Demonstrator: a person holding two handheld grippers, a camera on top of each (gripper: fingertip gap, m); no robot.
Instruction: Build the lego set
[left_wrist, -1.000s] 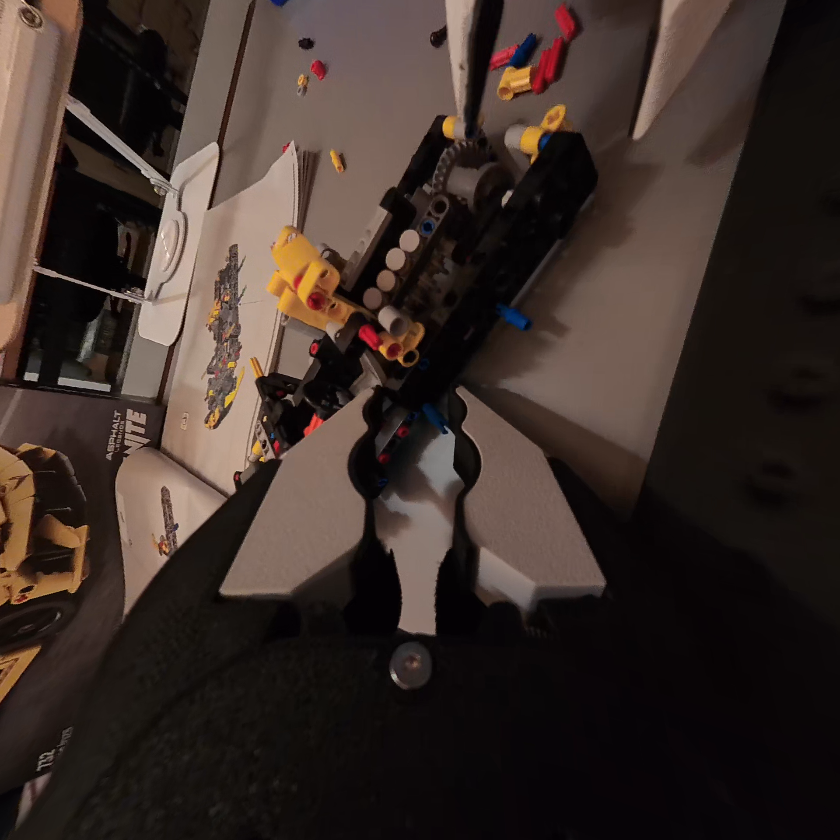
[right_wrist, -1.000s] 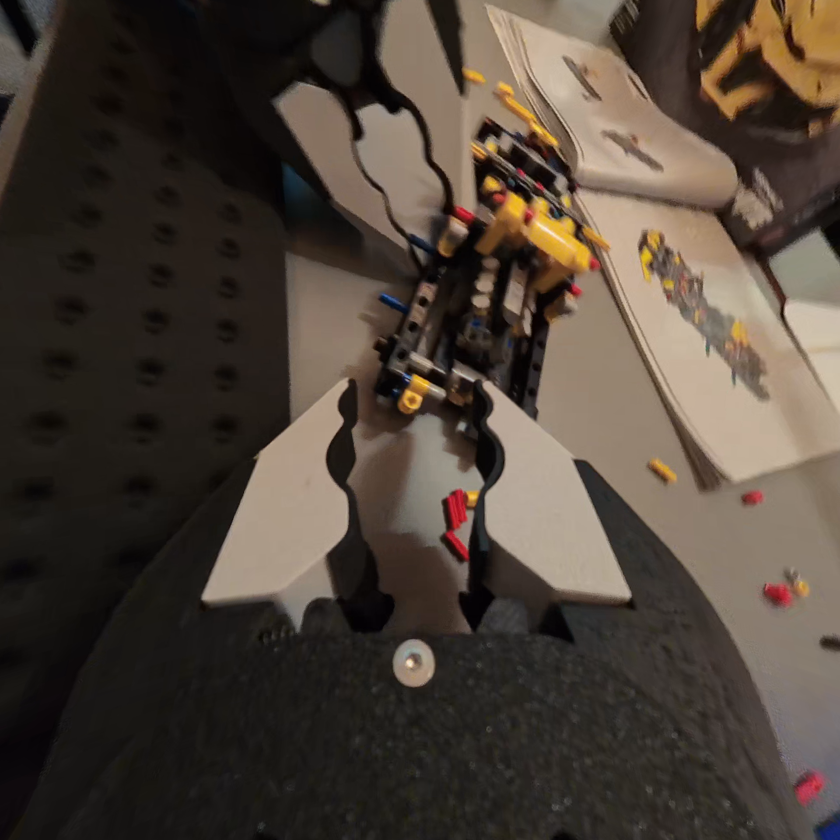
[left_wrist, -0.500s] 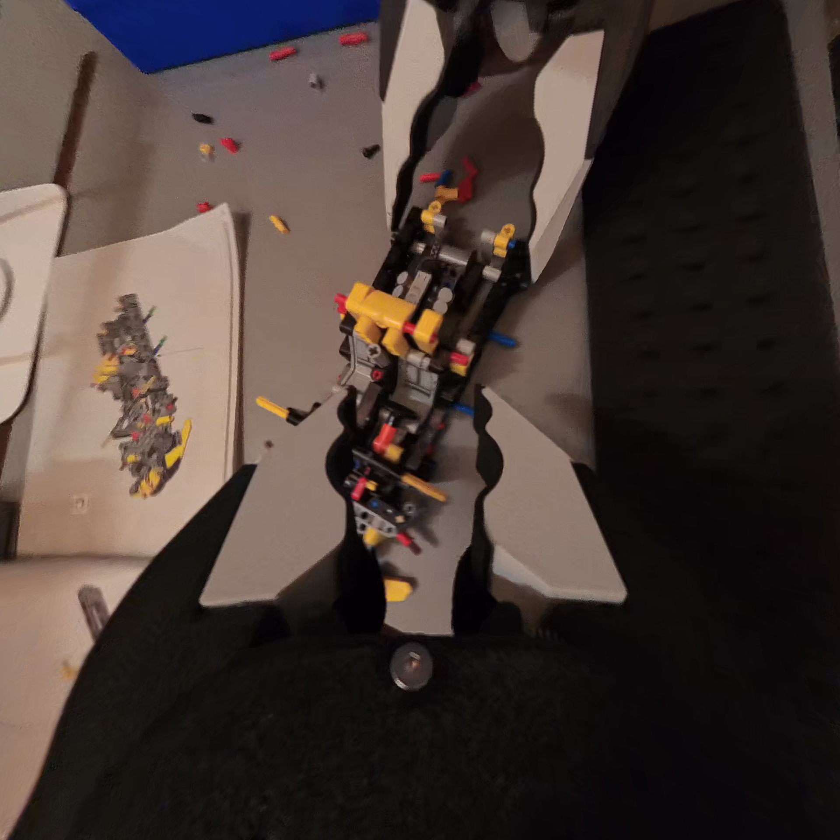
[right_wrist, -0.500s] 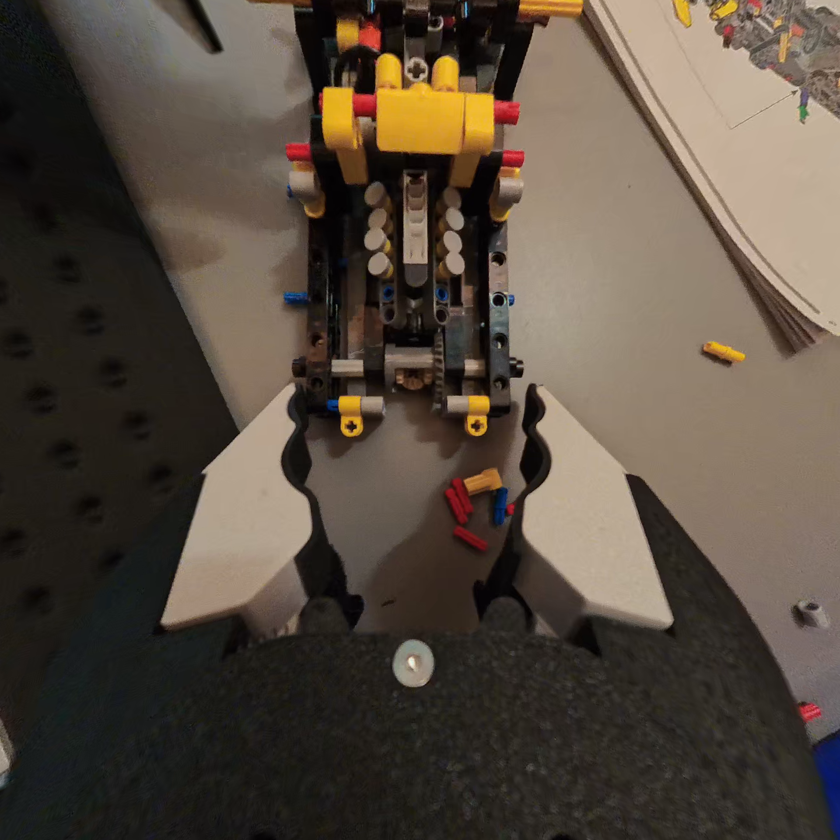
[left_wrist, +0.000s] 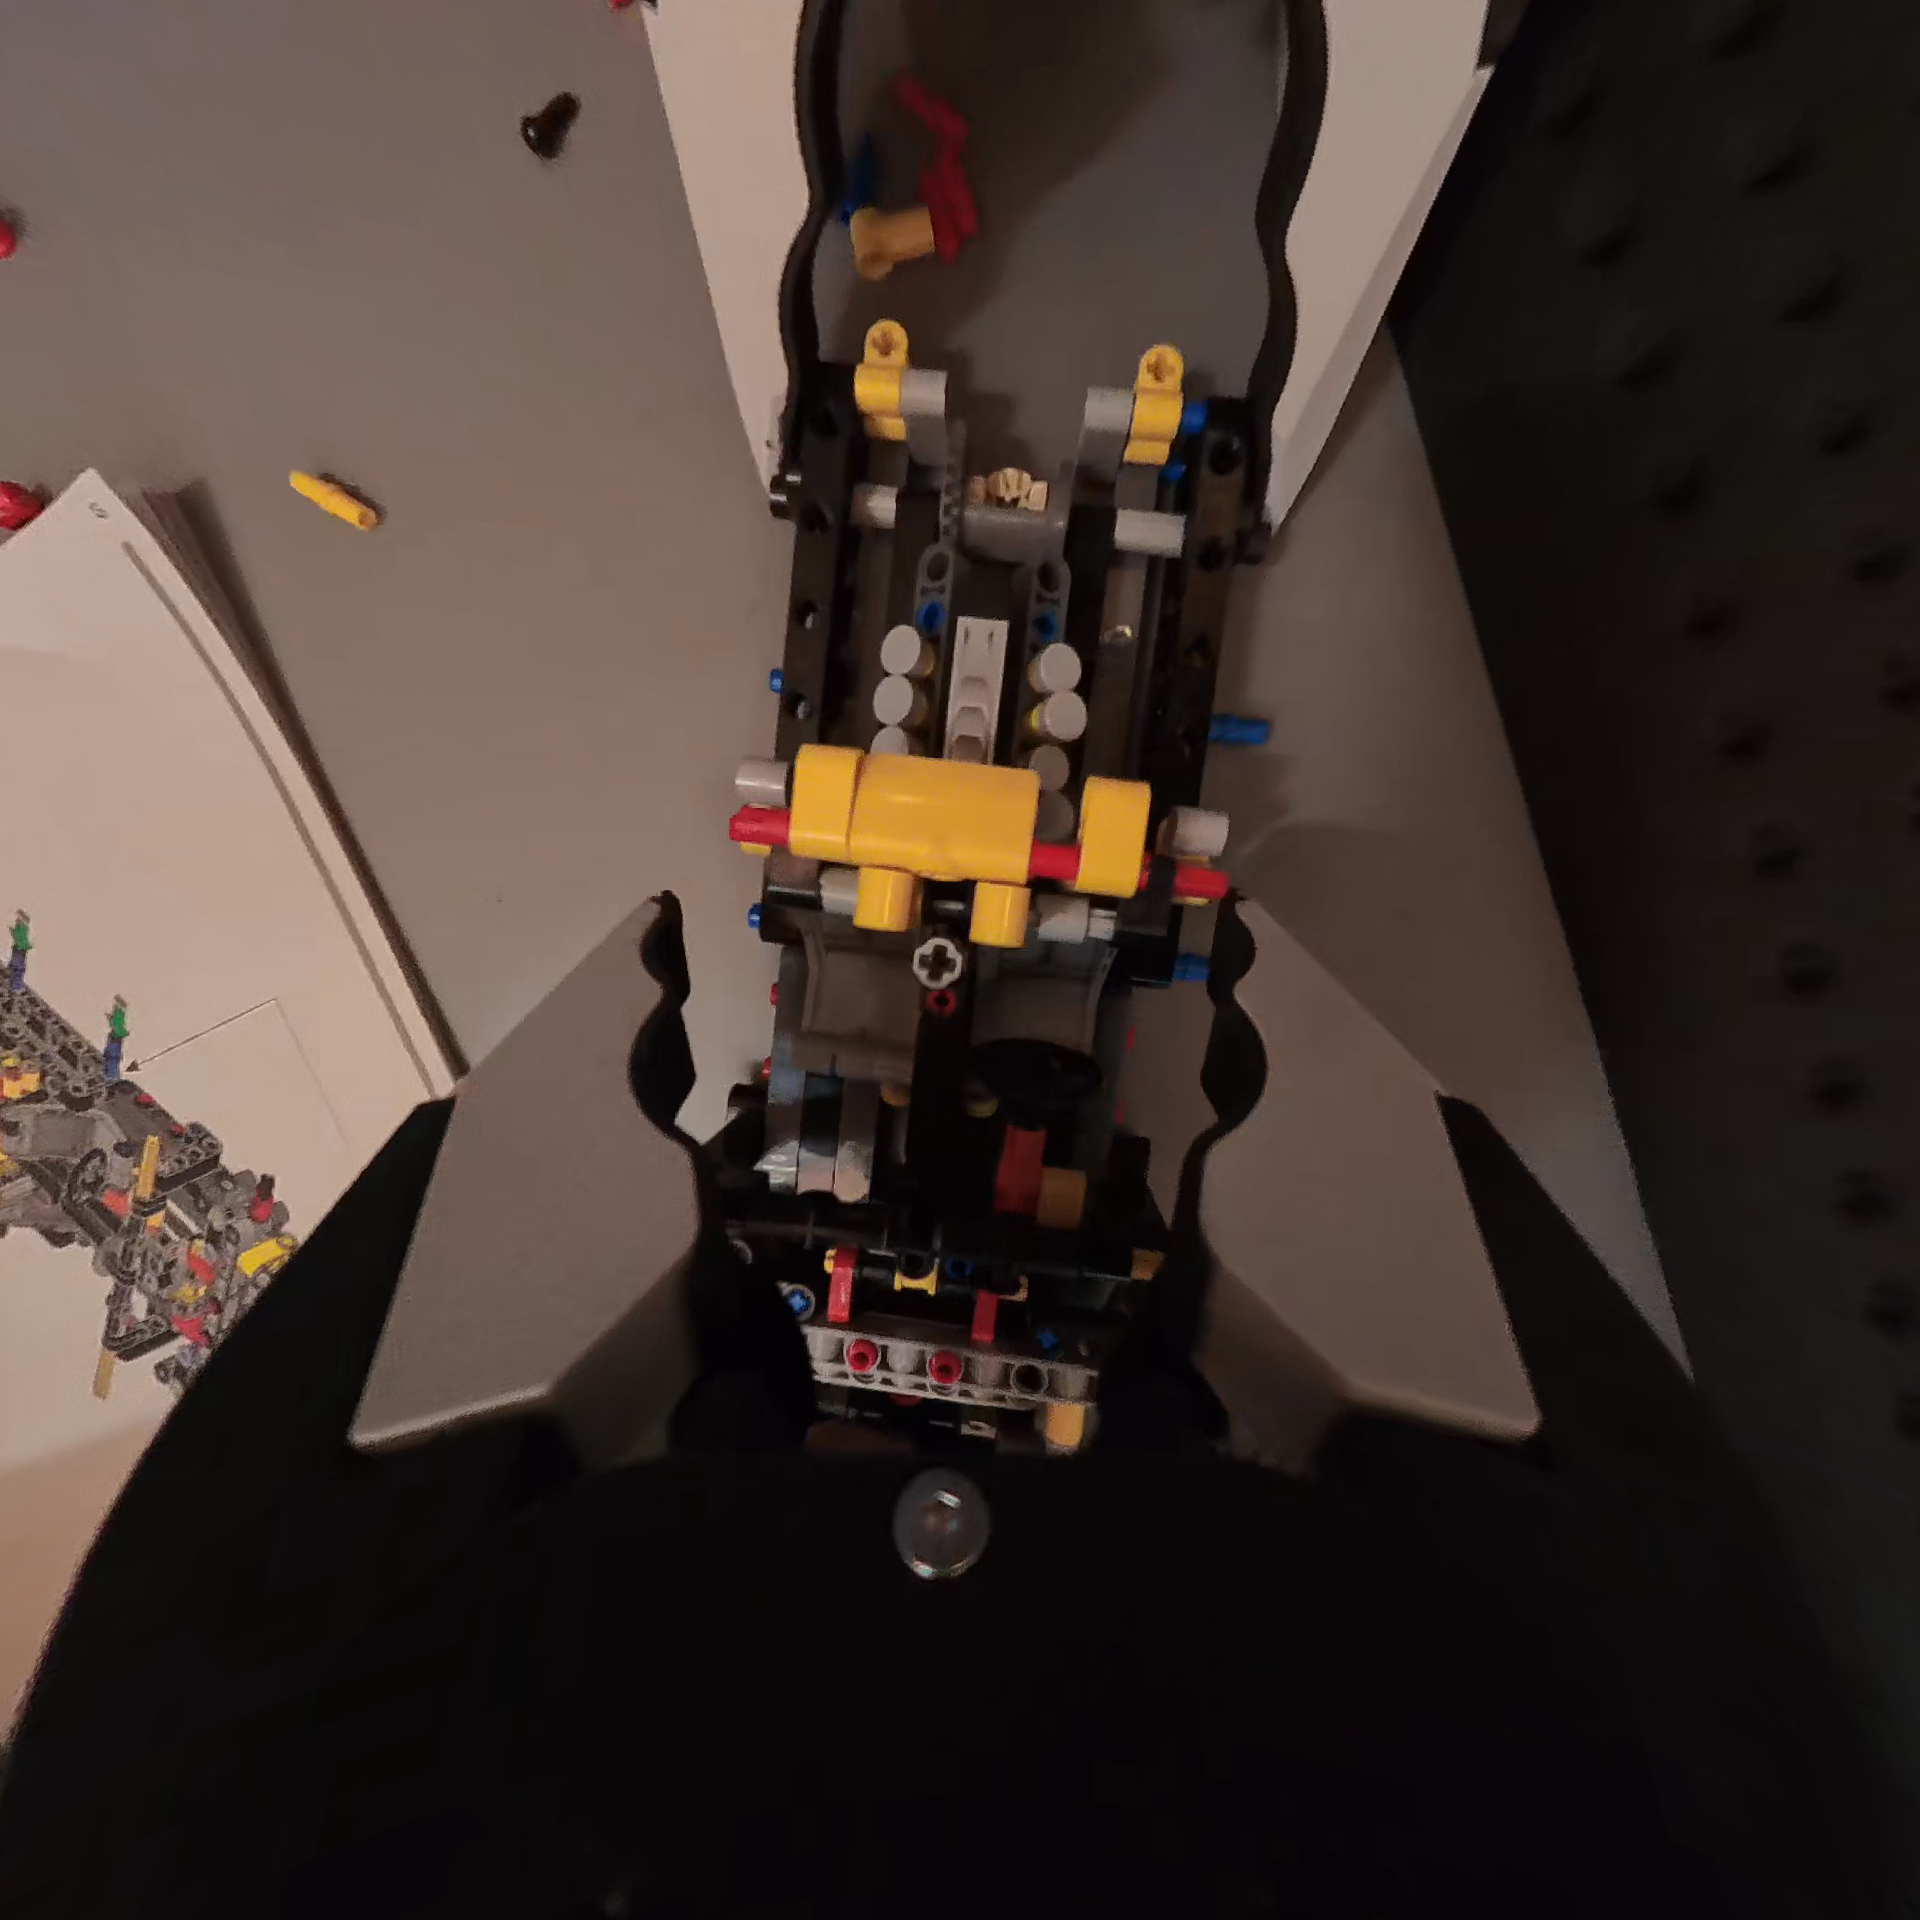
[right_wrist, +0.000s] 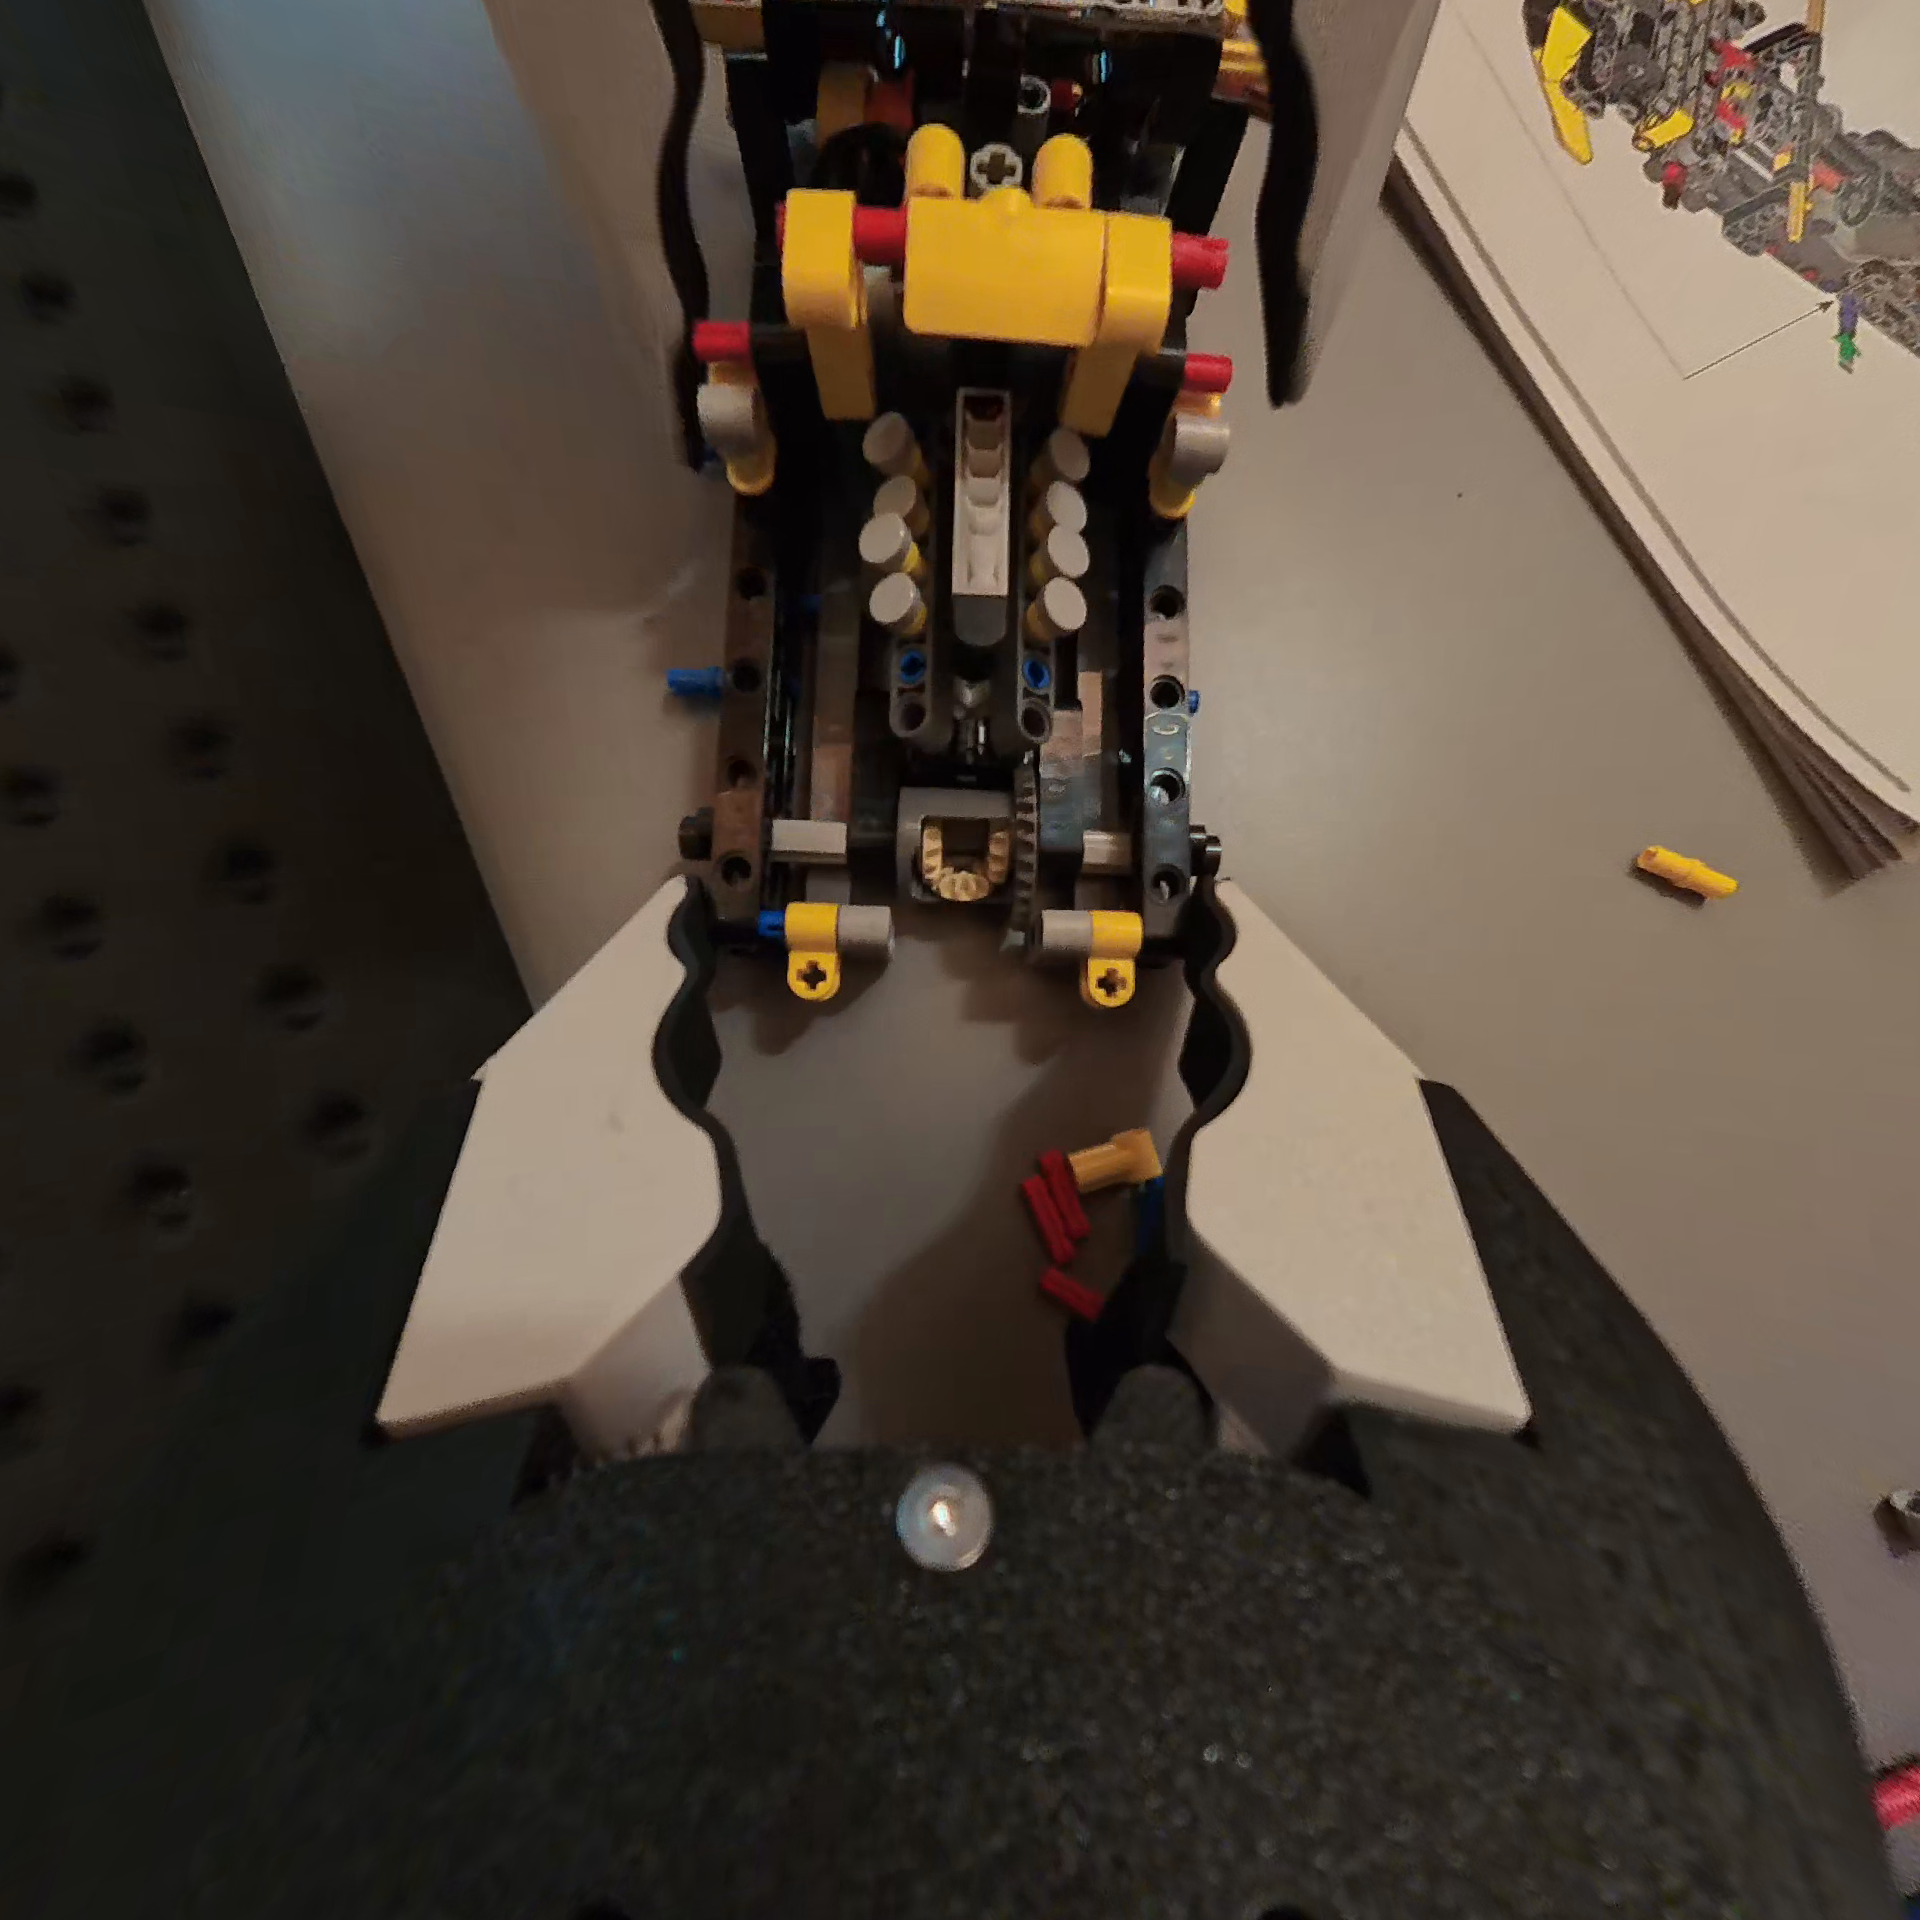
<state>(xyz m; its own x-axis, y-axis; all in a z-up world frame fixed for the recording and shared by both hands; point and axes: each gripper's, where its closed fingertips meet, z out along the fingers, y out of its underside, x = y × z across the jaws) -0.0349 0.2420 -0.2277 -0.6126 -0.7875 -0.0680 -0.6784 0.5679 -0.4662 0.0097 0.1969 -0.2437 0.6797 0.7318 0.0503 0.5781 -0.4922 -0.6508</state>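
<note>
The black Lego chassis (left_wrist: 966, 821), with a yellow block and red axles on top, lies lengthwise on the grey table (left_wrist: 468, 312). My left gripper (left_wrist: 951, 935) is open, its jaws straddling the near end of the chassis with the pads close to its sides. My right gripper (right_wrist: 951, 914) is open and straddles the opposite end, by the two yellow connectors and the gear. The chassis (right_wrist: 997, 281) fills the middle of the right wrist view. Each gripper shows in the other's view, the right one (left_wrist: 1023, 468) and the left one (right_wrist: 987, 426).
Loose red pins and a yellow connector (right_wrist: 1081, 1205) lie between the right jaws. A yellow pin (left_wrist: 332, 501) and a black piece (left_wrist: 551, 123) lie on the table. The open instruction booklet (left_wrist: 156, 831) is to the left. A dark perforated mat (left_wrist: 1714, 727) borders the other side. Left tips to right tips: about 8 cm.
Both grippers swung into line with the chassis and moved in over its ends. The left jaws opened wider and now enclose the near end. The right jaws kept their width.
</note>
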